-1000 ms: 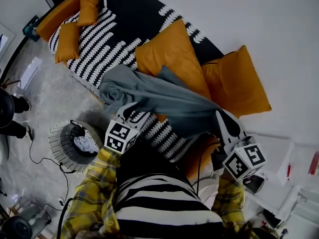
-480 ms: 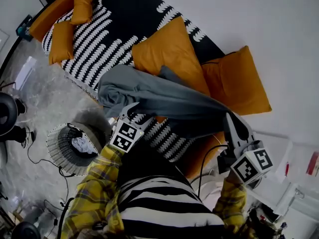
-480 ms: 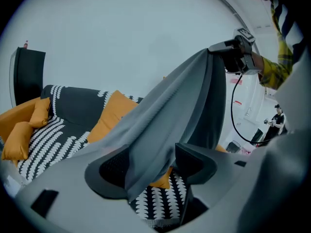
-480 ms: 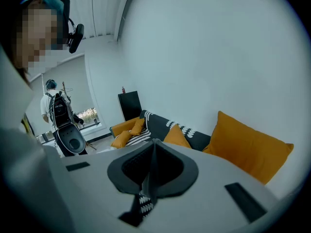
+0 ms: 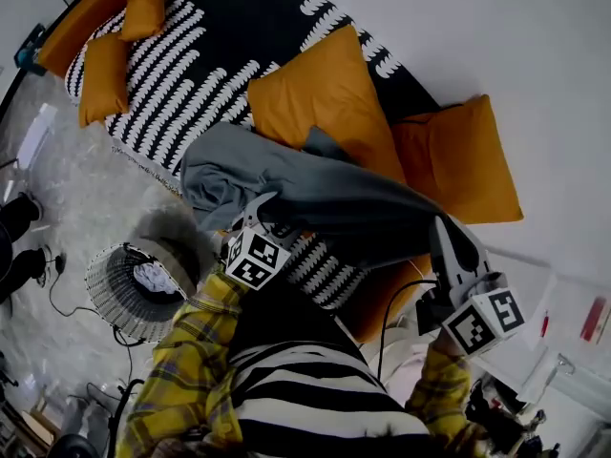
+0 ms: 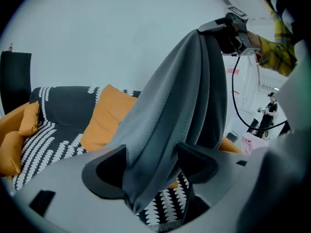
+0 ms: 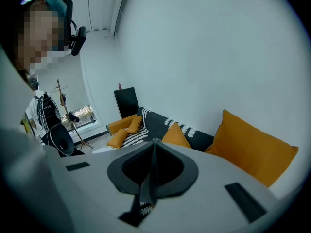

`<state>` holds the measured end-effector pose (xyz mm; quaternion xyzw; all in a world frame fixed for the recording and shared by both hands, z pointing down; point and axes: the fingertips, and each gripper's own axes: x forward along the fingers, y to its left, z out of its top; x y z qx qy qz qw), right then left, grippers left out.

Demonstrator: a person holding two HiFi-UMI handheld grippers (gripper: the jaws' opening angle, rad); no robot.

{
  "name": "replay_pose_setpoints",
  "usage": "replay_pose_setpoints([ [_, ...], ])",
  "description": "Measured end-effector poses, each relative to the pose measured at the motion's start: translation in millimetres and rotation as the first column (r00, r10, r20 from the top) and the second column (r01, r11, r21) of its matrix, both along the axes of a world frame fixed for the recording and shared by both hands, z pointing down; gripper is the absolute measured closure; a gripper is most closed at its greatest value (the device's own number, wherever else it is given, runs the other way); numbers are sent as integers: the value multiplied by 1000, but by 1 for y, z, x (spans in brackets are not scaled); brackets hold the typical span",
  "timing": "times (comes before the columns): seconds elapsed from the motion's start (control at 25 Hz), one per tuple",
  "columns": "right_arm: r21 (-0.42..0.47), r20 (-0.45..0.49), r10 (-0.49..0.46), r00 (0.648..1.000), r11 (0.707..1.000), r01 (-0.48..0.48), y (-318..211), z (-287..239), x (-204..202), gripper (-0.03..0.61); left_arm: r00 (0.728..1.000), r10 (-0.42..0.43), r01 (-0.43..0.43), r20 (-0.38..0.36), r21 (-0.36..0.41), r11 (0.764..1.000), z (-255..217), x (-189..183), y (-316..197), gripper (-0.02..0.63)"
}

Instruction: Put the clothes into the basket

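The left tool point(image 5: 256, 208) has just spread its jaws; the grey garment point(image 5: 315, 194) lies loose between them, perhaps brushing one. The right tool point(image 5: 442, 229) alone pinches it above the sofa point(image 5: 220, 55), and the basket point(image 5: 113, 303) beside the sofa still awaits it.

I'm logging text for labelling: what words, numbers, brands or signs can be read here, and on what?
No readable words, numbers or brands anywhere.
left marker cube and right marker cube: black-and-white square patterns only, no letters.
reddish mark on the white panel: too blurred to read.
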<state>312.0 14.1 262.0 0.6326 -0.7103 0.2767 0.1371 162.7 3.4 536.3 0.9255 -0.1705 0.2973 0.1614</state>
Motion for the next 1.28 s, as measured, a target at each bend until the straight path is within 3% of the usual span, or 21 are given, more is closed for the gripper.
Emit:
replay_pose_setpoints([
  [0.4,-38,11,-15,1000,999,15,-38,22,-14,543,992,122,-121,43,-42,992,36,-2,-1,262],
  [0.76,-122,38,-53,998,991,57,-63,72,-28,545,982,132,-119,132,-100,988,98,-14,-19,262],
  [1.2,-192,67,-85,994,977,97,-71,111,-41,545,977,149,-114,154,-218,969,148,1,-15,265],
  [1.28,-198,75,-89,993,975,102,-68,116,-44,543,977,149,-112,150,-229,967,152,1,-14,295],
])
